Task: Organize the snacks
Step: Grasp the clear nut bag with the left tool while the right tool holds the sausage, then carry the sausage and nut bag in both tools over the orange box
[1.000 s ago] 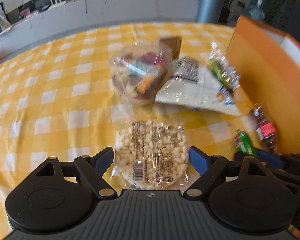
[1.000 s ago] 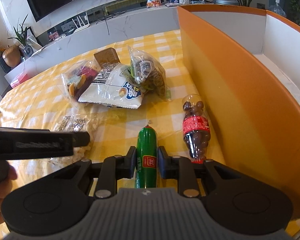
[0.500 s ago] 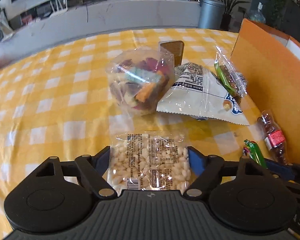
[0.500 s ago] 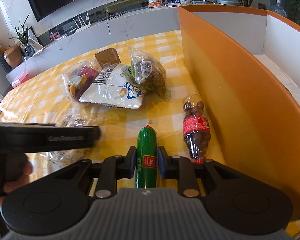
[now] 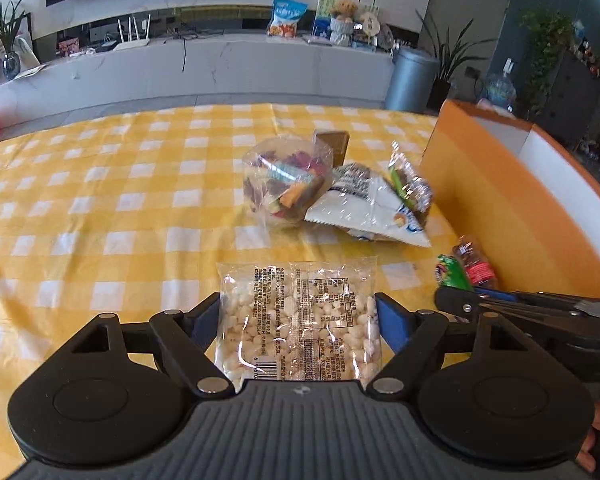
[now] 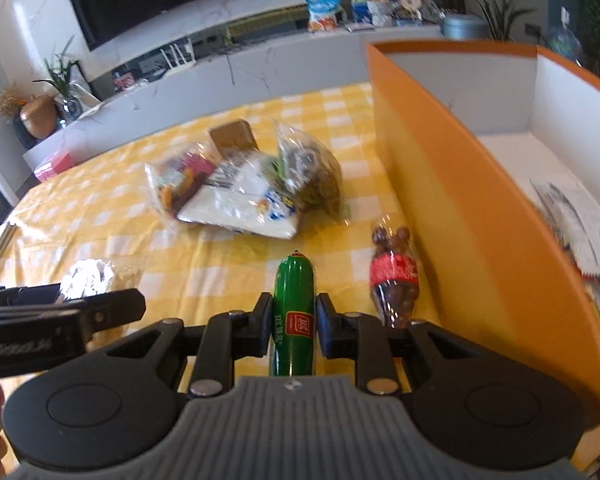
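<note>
My left gripper (image 5: 298, 320) is shut on a clear bag of white nuts (image 5: 298, 316) and holds it above the yellow checked tablecloth. My right gripper (image 6: 294, 320) is shut on a green sausage stick (image 6: 294, 312), lifted off the table; the stick's tip also shows in the left wrist view (image 5: 452, 272). The orange box (image 6: 452, 184) stands just right of it, with white packets (image 6: 588, 236) inside. A small bottle of chocolate balls with a red label (image 6: 394, 272) lies against the box wall.
A pile of snacks lies mid-table: a clear bag of mixed sweets (image 5: 286, 180), a white chip bag (image 5: 372, 208), a clear bag with green print (image 5: 410, 188) and a brown carton (image 5: 332, 142). A white counter (image 5: 220, 68) runs behind the table.
My left gripper closed on the nut bag and raised it off the table. My right gripper rose with the green stick, now seeing into the box.
</note>
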`<state>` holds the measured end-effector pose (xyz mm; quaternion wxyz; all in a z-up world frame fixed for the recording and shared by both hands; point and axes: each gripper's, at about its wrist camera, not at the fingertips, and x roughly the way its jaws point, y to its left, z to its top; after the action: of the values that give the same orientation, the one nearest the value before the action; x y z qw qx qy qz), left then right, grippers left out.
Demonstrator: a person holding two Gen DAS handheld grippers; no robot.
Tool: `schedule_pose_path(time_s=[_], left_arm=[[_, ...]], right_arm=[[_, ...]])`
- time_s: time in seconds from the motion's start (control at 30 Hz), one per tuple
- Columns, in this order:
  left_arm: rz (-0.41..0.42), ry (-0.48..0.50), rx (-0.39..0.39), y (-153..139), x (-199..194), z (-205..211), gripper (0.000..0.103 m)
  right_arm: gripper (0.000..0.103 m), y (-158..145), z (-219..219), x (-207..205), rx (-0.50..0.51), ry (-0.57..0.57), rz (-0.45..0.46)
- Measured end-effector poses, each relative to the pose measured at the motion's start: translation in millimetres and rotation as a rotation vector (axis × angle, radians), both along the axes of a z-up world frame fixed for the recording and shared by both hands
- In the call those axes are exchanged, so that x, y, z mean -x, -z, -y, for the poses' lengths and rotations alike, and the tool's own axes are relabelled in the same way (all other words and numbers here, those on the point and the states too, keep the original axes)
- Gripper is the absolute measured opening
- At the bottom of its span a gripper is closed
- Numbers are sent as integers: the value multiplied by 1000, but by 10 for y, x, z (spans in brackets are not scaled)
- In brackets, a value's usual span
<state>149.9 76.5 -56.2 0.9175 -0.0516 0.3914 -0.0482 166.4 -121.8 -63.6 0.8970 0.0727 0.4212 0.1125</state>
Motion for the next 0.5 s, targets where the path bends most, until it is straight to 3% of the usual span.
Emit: schedule_pose_path(time_s=[0.23,0.5], left_arm=[[109,22,73,-309,158,151,92],[208,114,98,-593,217,494,92]], right_arm=[[21,-335,109,111,-38,-27,98],[21,-749,565,265,-107,24,184]])
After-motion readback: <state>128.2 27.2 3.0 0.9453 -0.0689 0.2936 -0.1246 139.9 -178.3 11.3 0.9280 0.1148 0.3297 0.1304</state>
